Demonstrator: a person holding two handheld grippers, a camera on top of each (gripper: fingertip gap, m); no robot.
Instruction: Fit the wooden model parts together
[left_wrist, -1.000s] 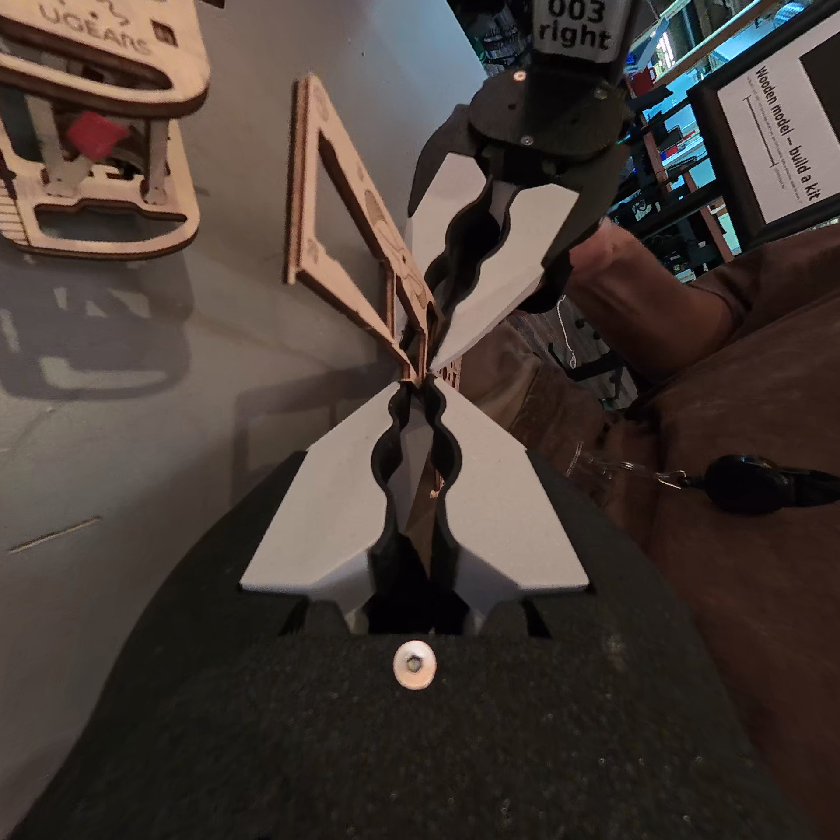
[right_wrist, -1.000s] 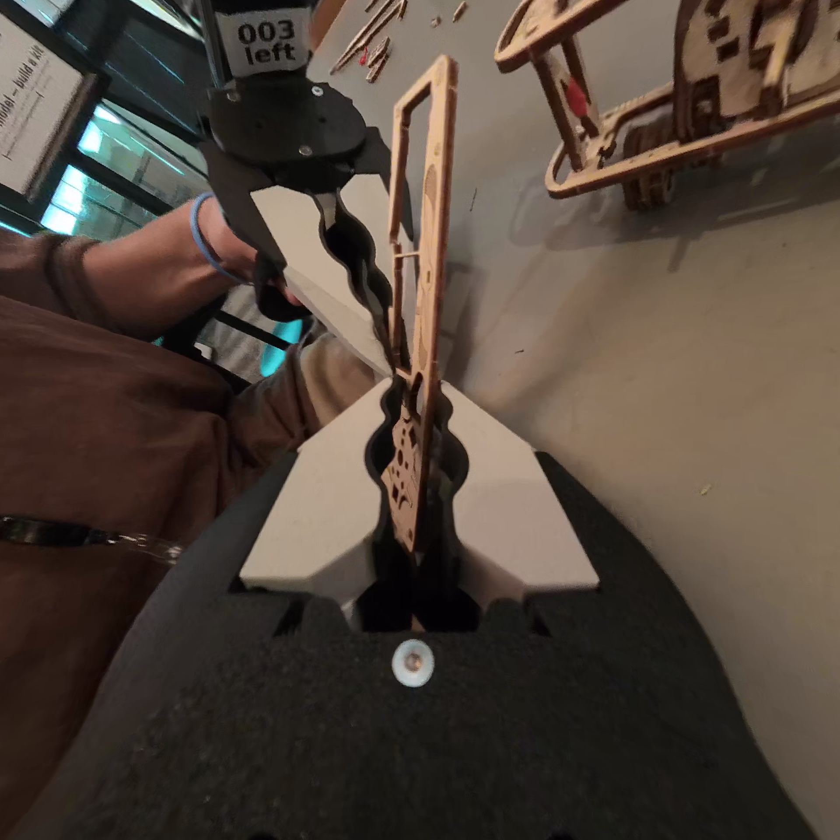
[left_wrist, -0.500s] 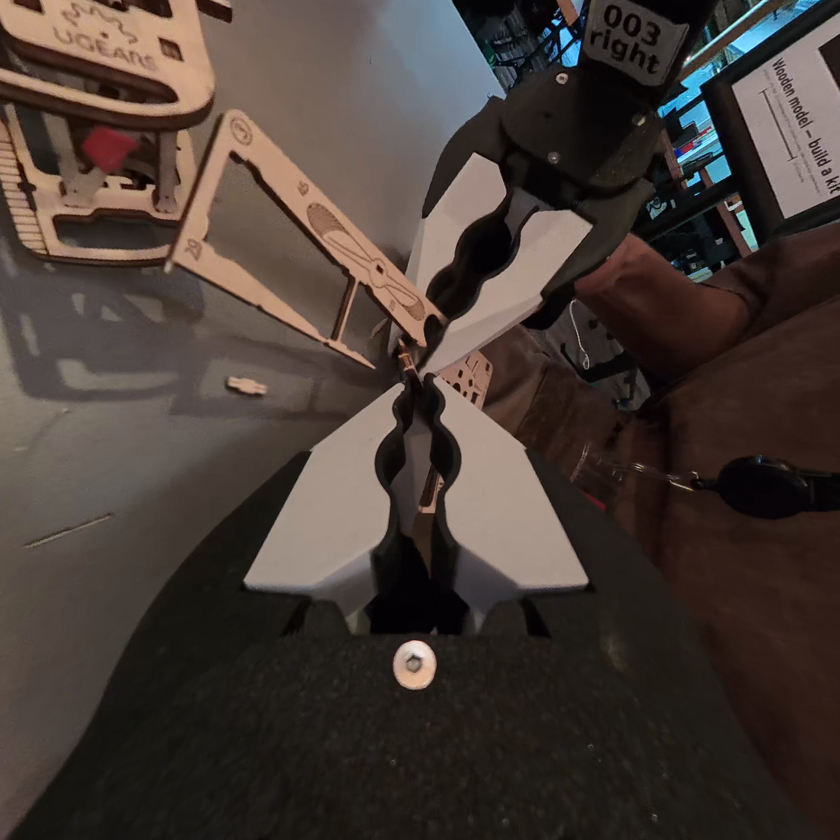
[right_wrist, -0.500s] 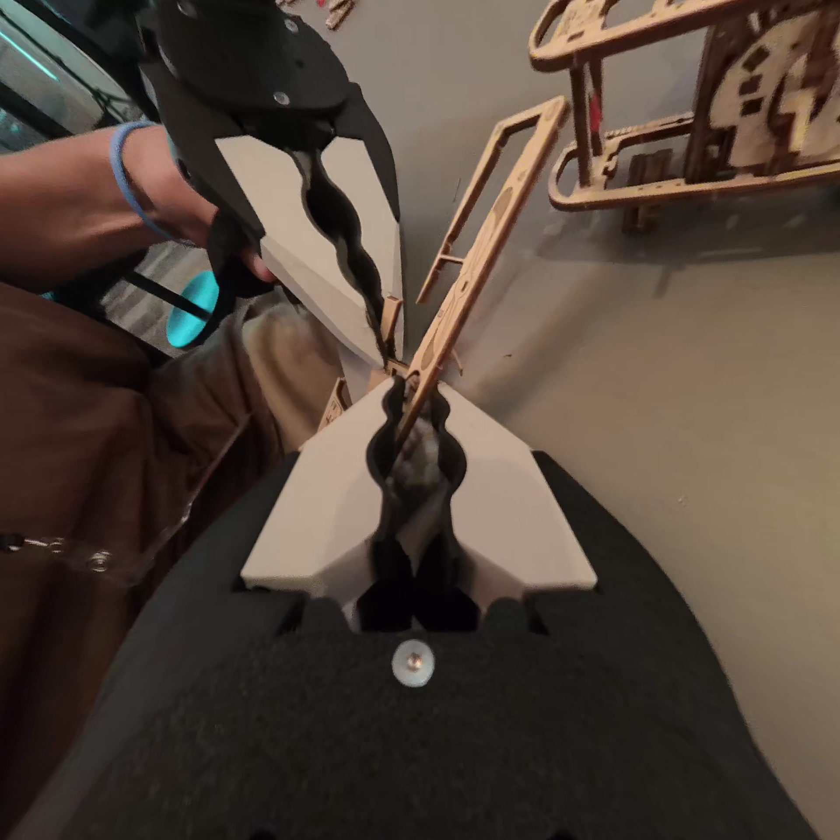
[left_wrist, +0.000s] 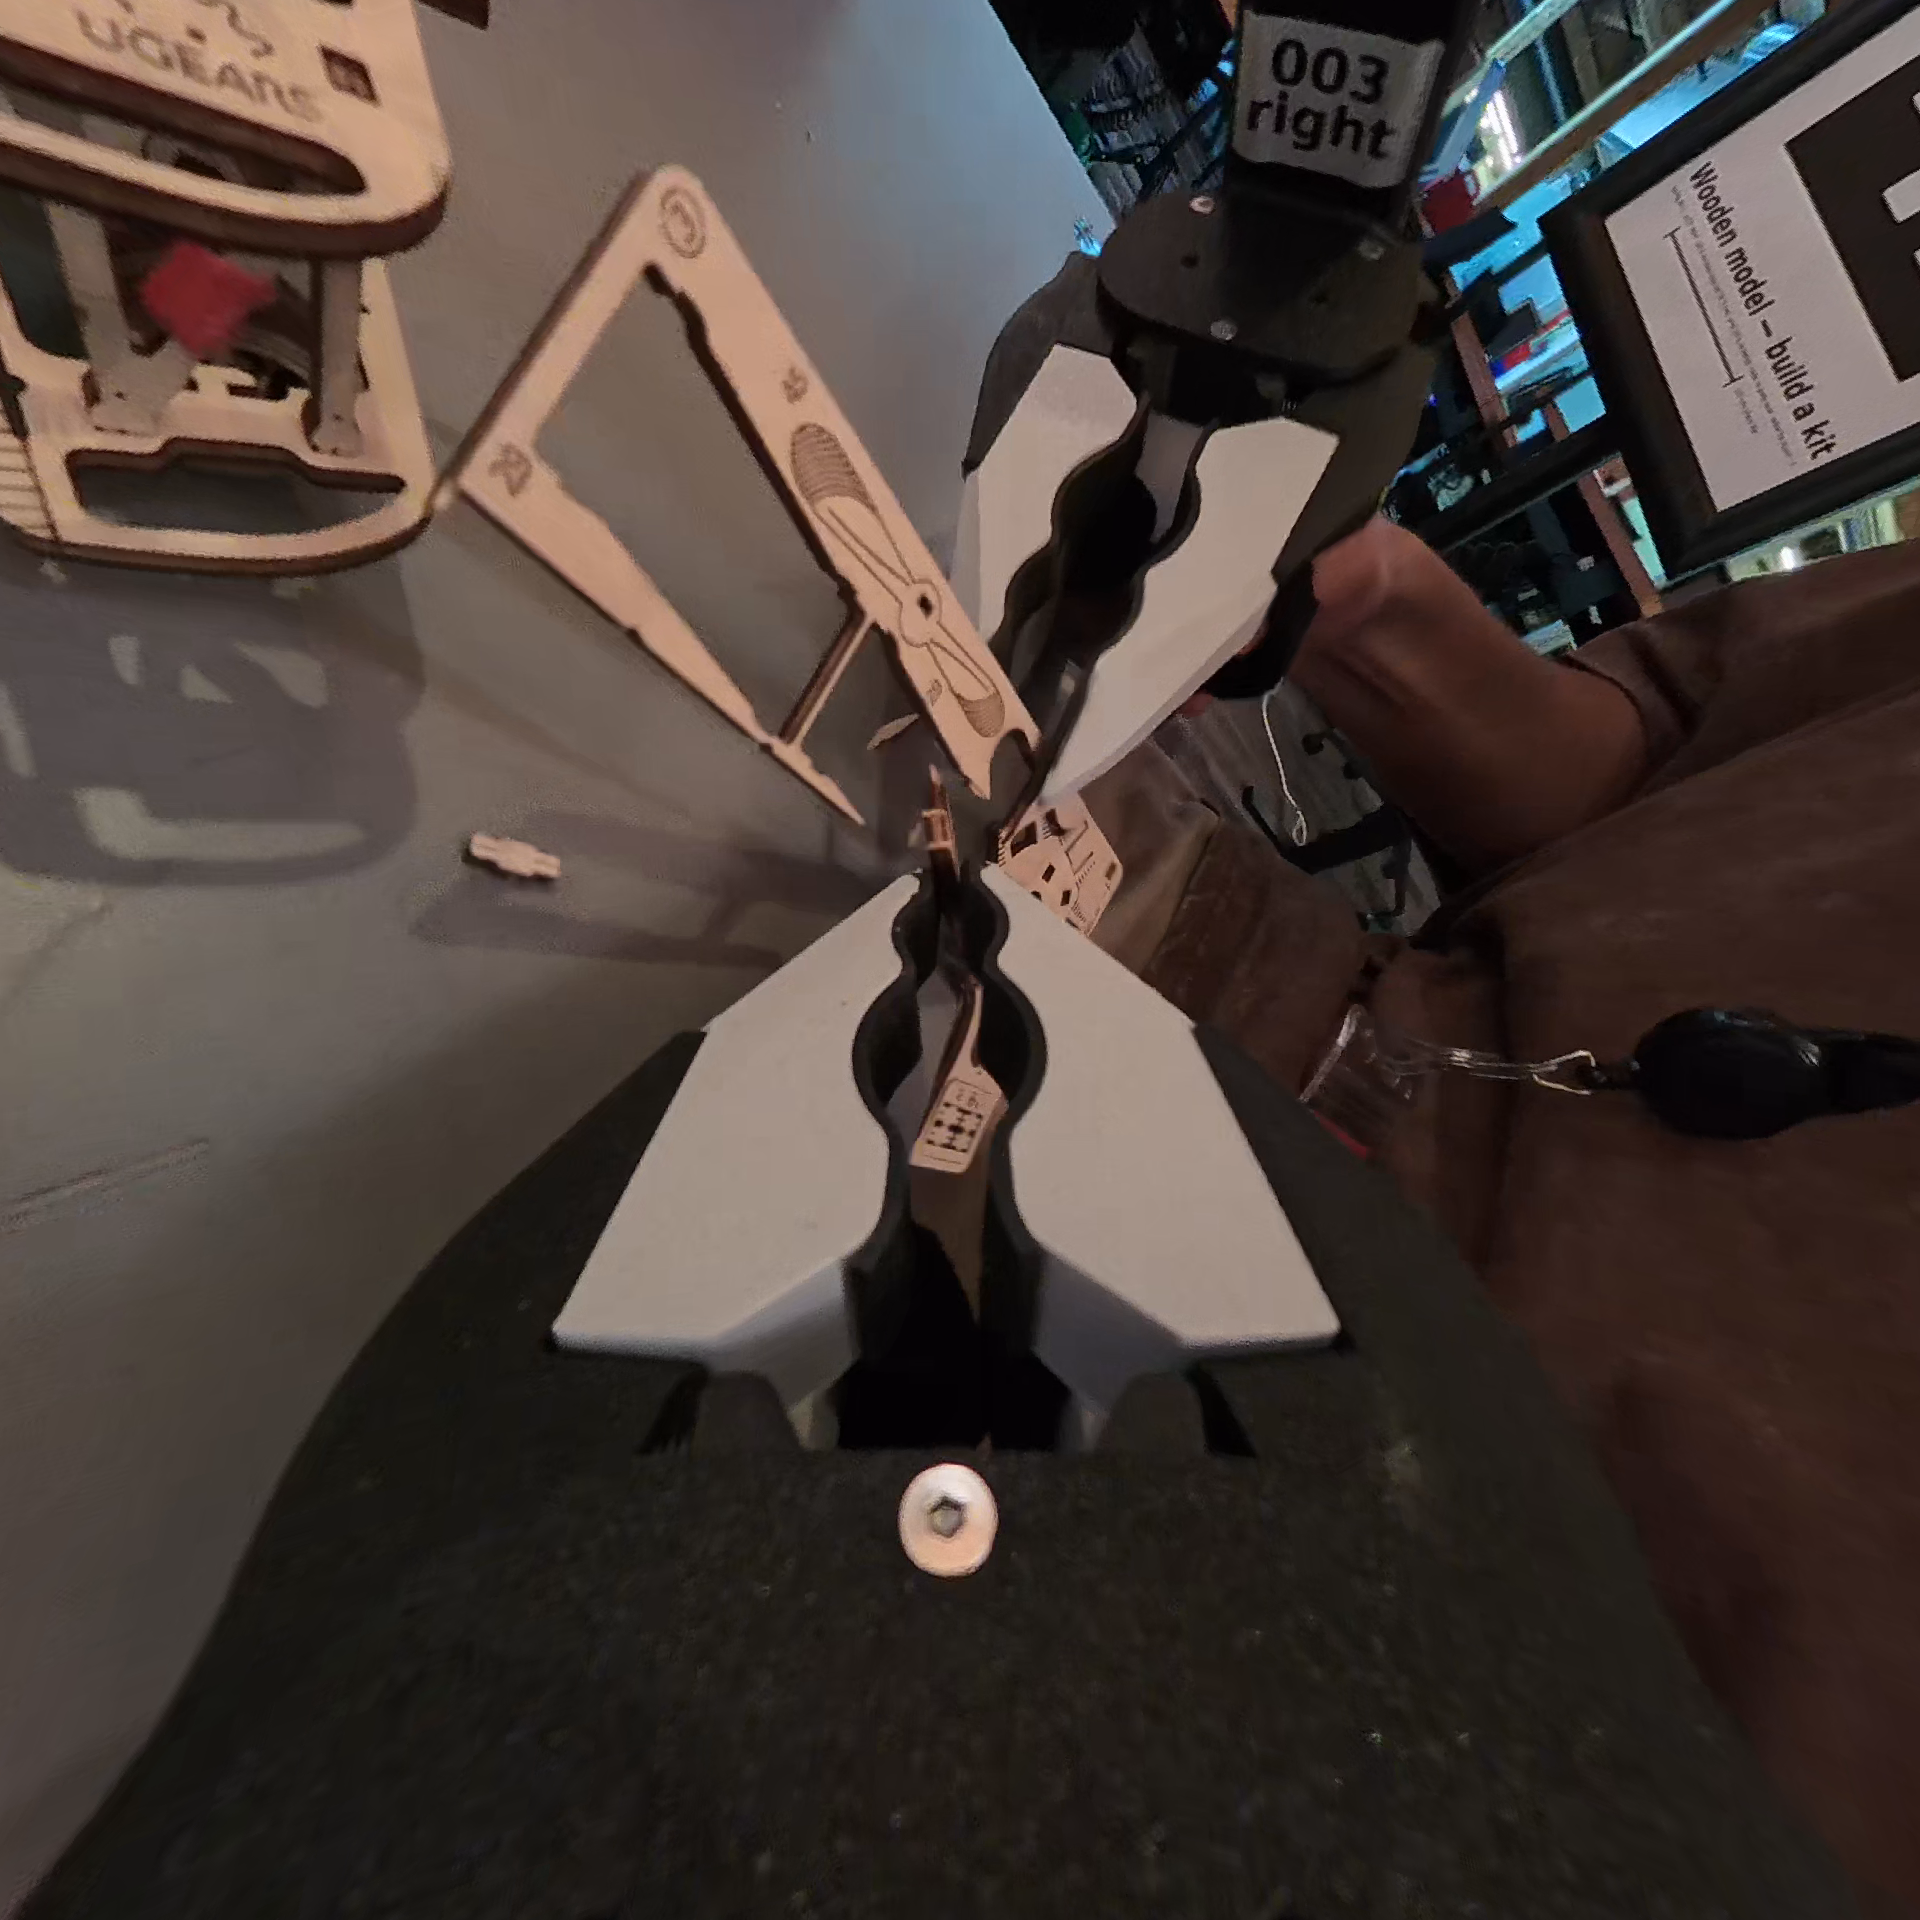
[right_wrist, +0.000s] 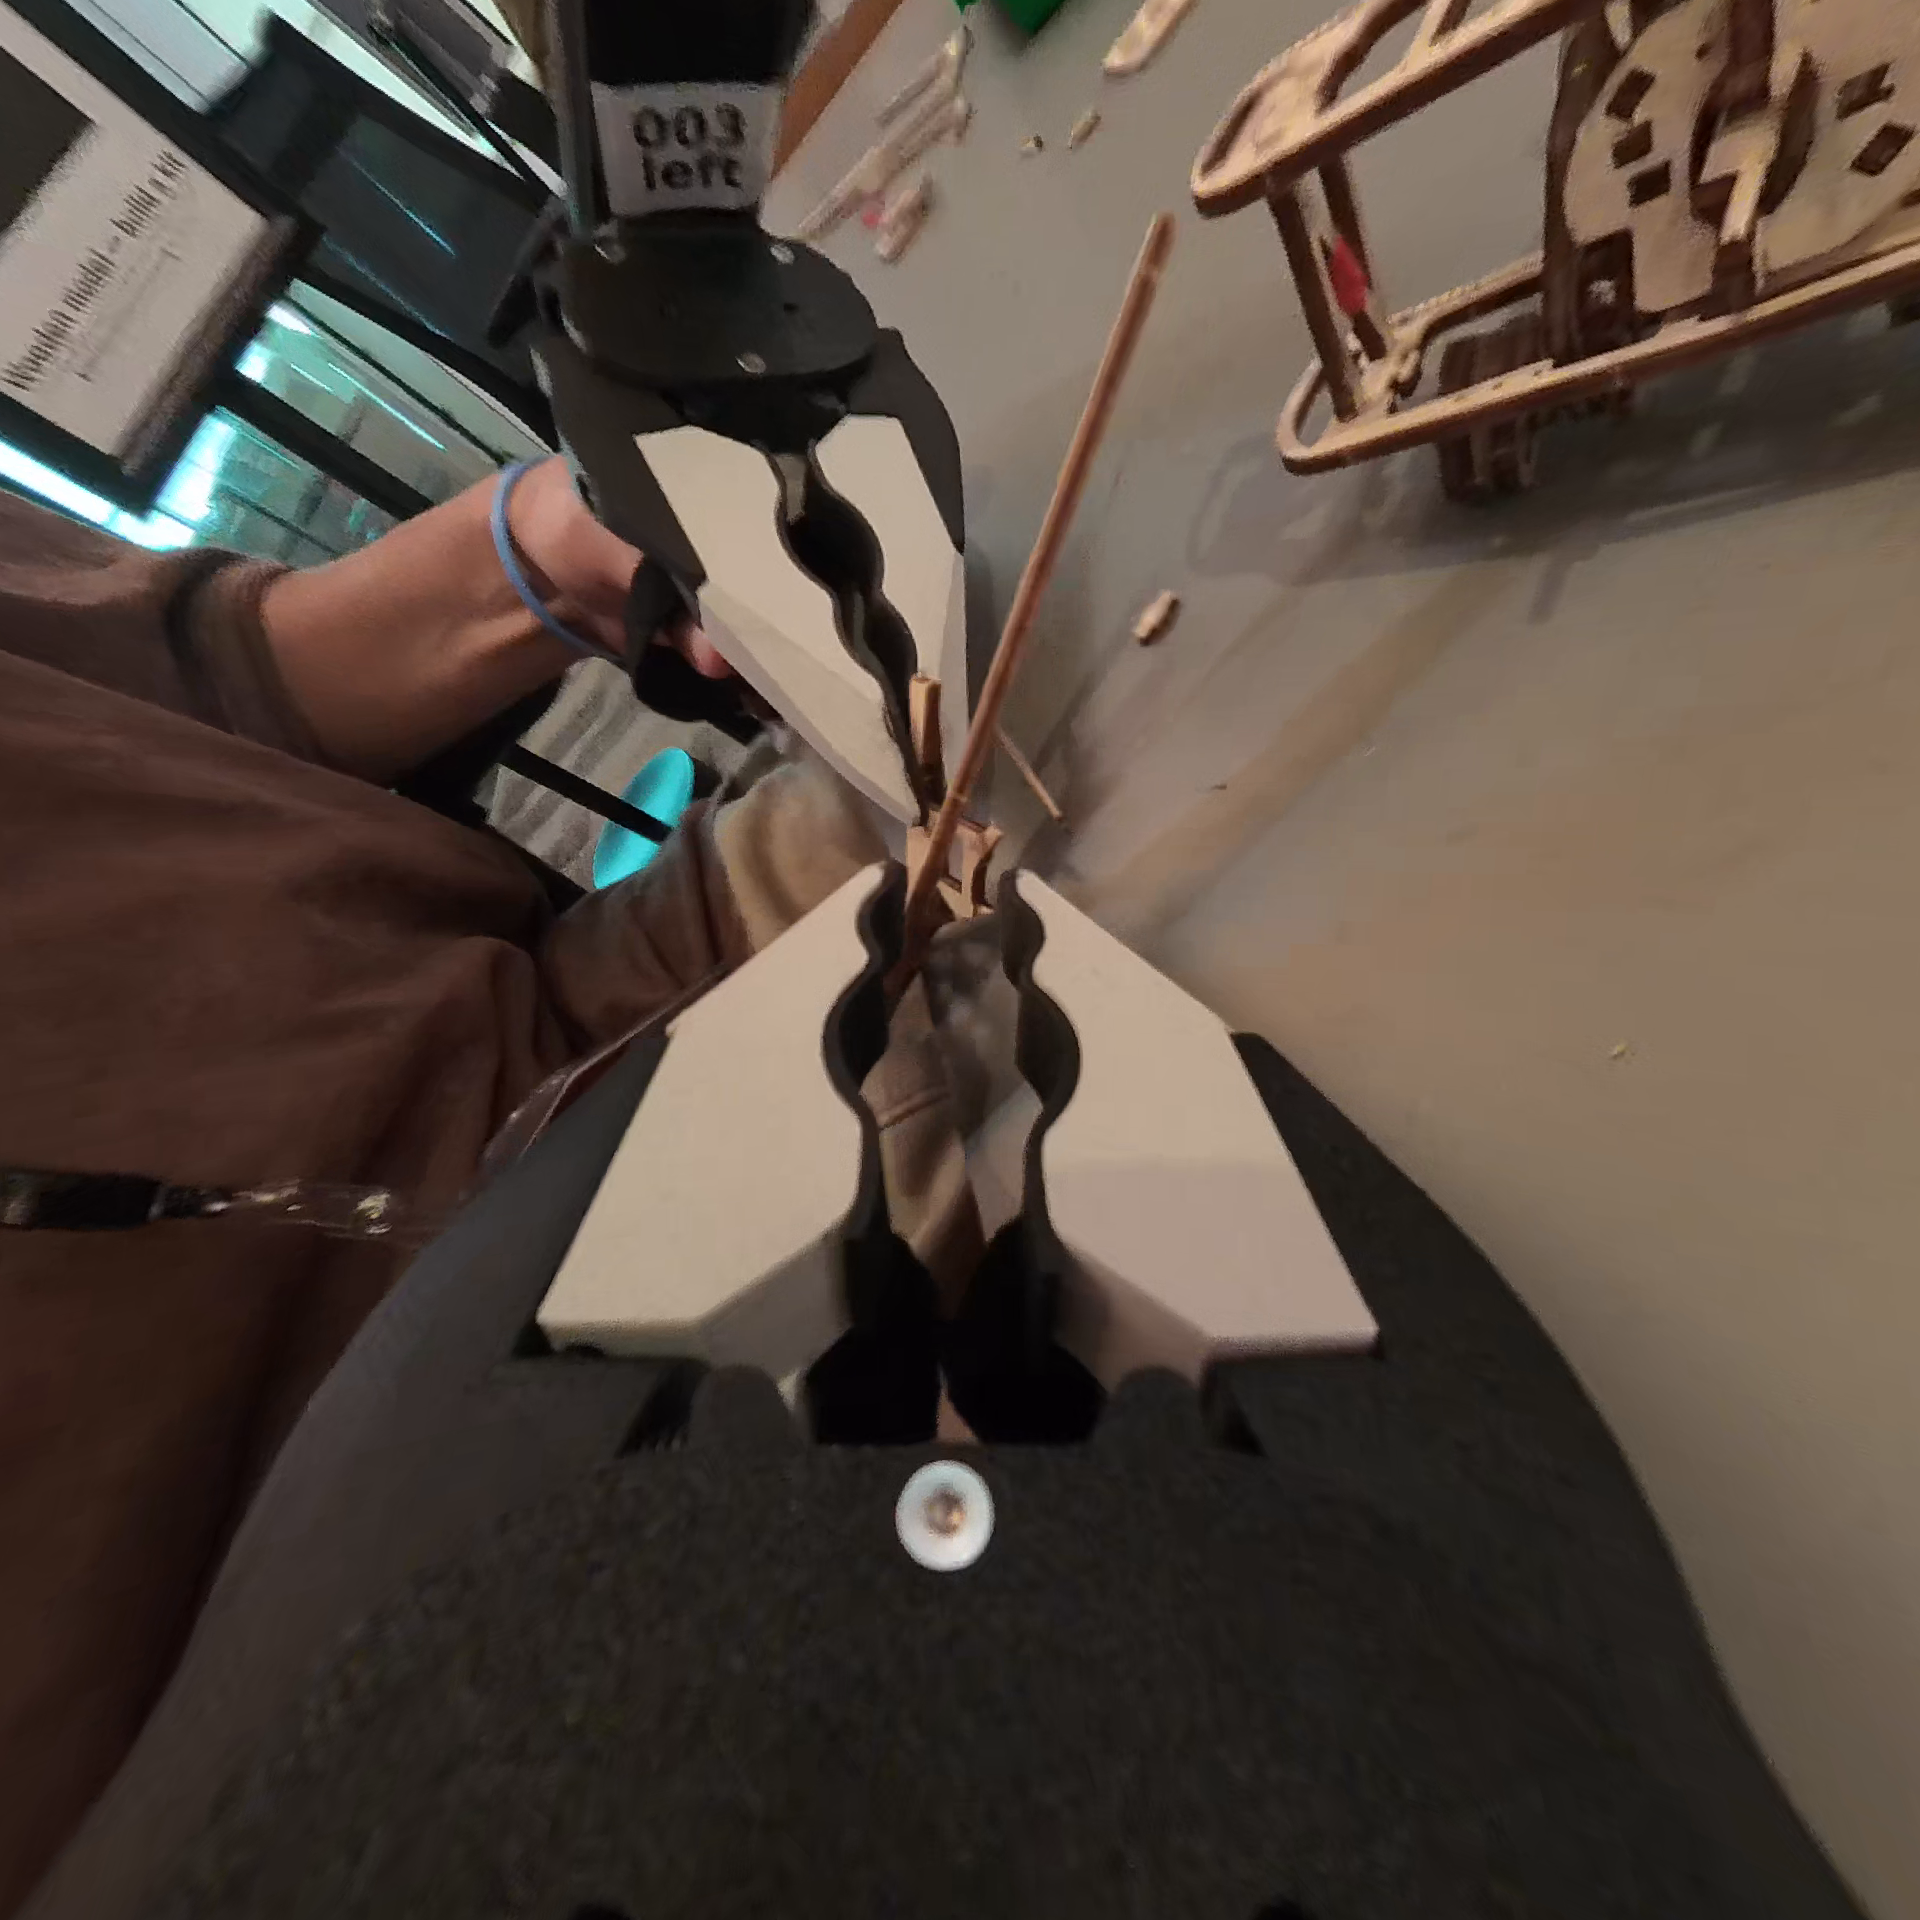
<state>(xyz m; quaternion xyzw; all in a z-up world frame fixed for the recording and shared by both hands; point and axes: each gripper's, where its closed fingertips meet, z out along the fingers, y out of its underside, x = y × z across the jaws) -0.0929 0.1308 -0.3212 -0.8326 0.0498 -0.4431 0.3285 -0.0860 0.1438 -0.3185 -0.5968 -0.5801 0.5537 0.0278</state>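
A black-framed white sign (left_wrist: 1766, 260) bearing writing stood past the grey tabletop's (left_wrist: 260, 1195) far edge, before dark shelving (left_wrist: 1507, 343). A black badge reel (left_wrist: 1745, 1070) on a clear strap lay against brown fabric (left_wrist: 1714, 1351). A turquoise object (right_wrist: 639, 816) showed below the tabletop's edge.

**Pale wood against matt plastic**

Here's the left tongs (left_wrist: 948, 883) — smooth, matt grey plastic fingers (left_wrist: 1132, 1132) in a rough, speckled black body with one shiny metal screw (left_wrist: 948, 1519). The laser-cut frame (left_wrist: 727, 499) is thin pale plywood, engraved, dark at the edges — as is the wooden model (left_wrist: 197, 291). The tabletop (left_wrist: 208, 1039) looks smooth grey, faintly sheened. The sleeve (right_wrist: 208, 935) is soft brown cloth.
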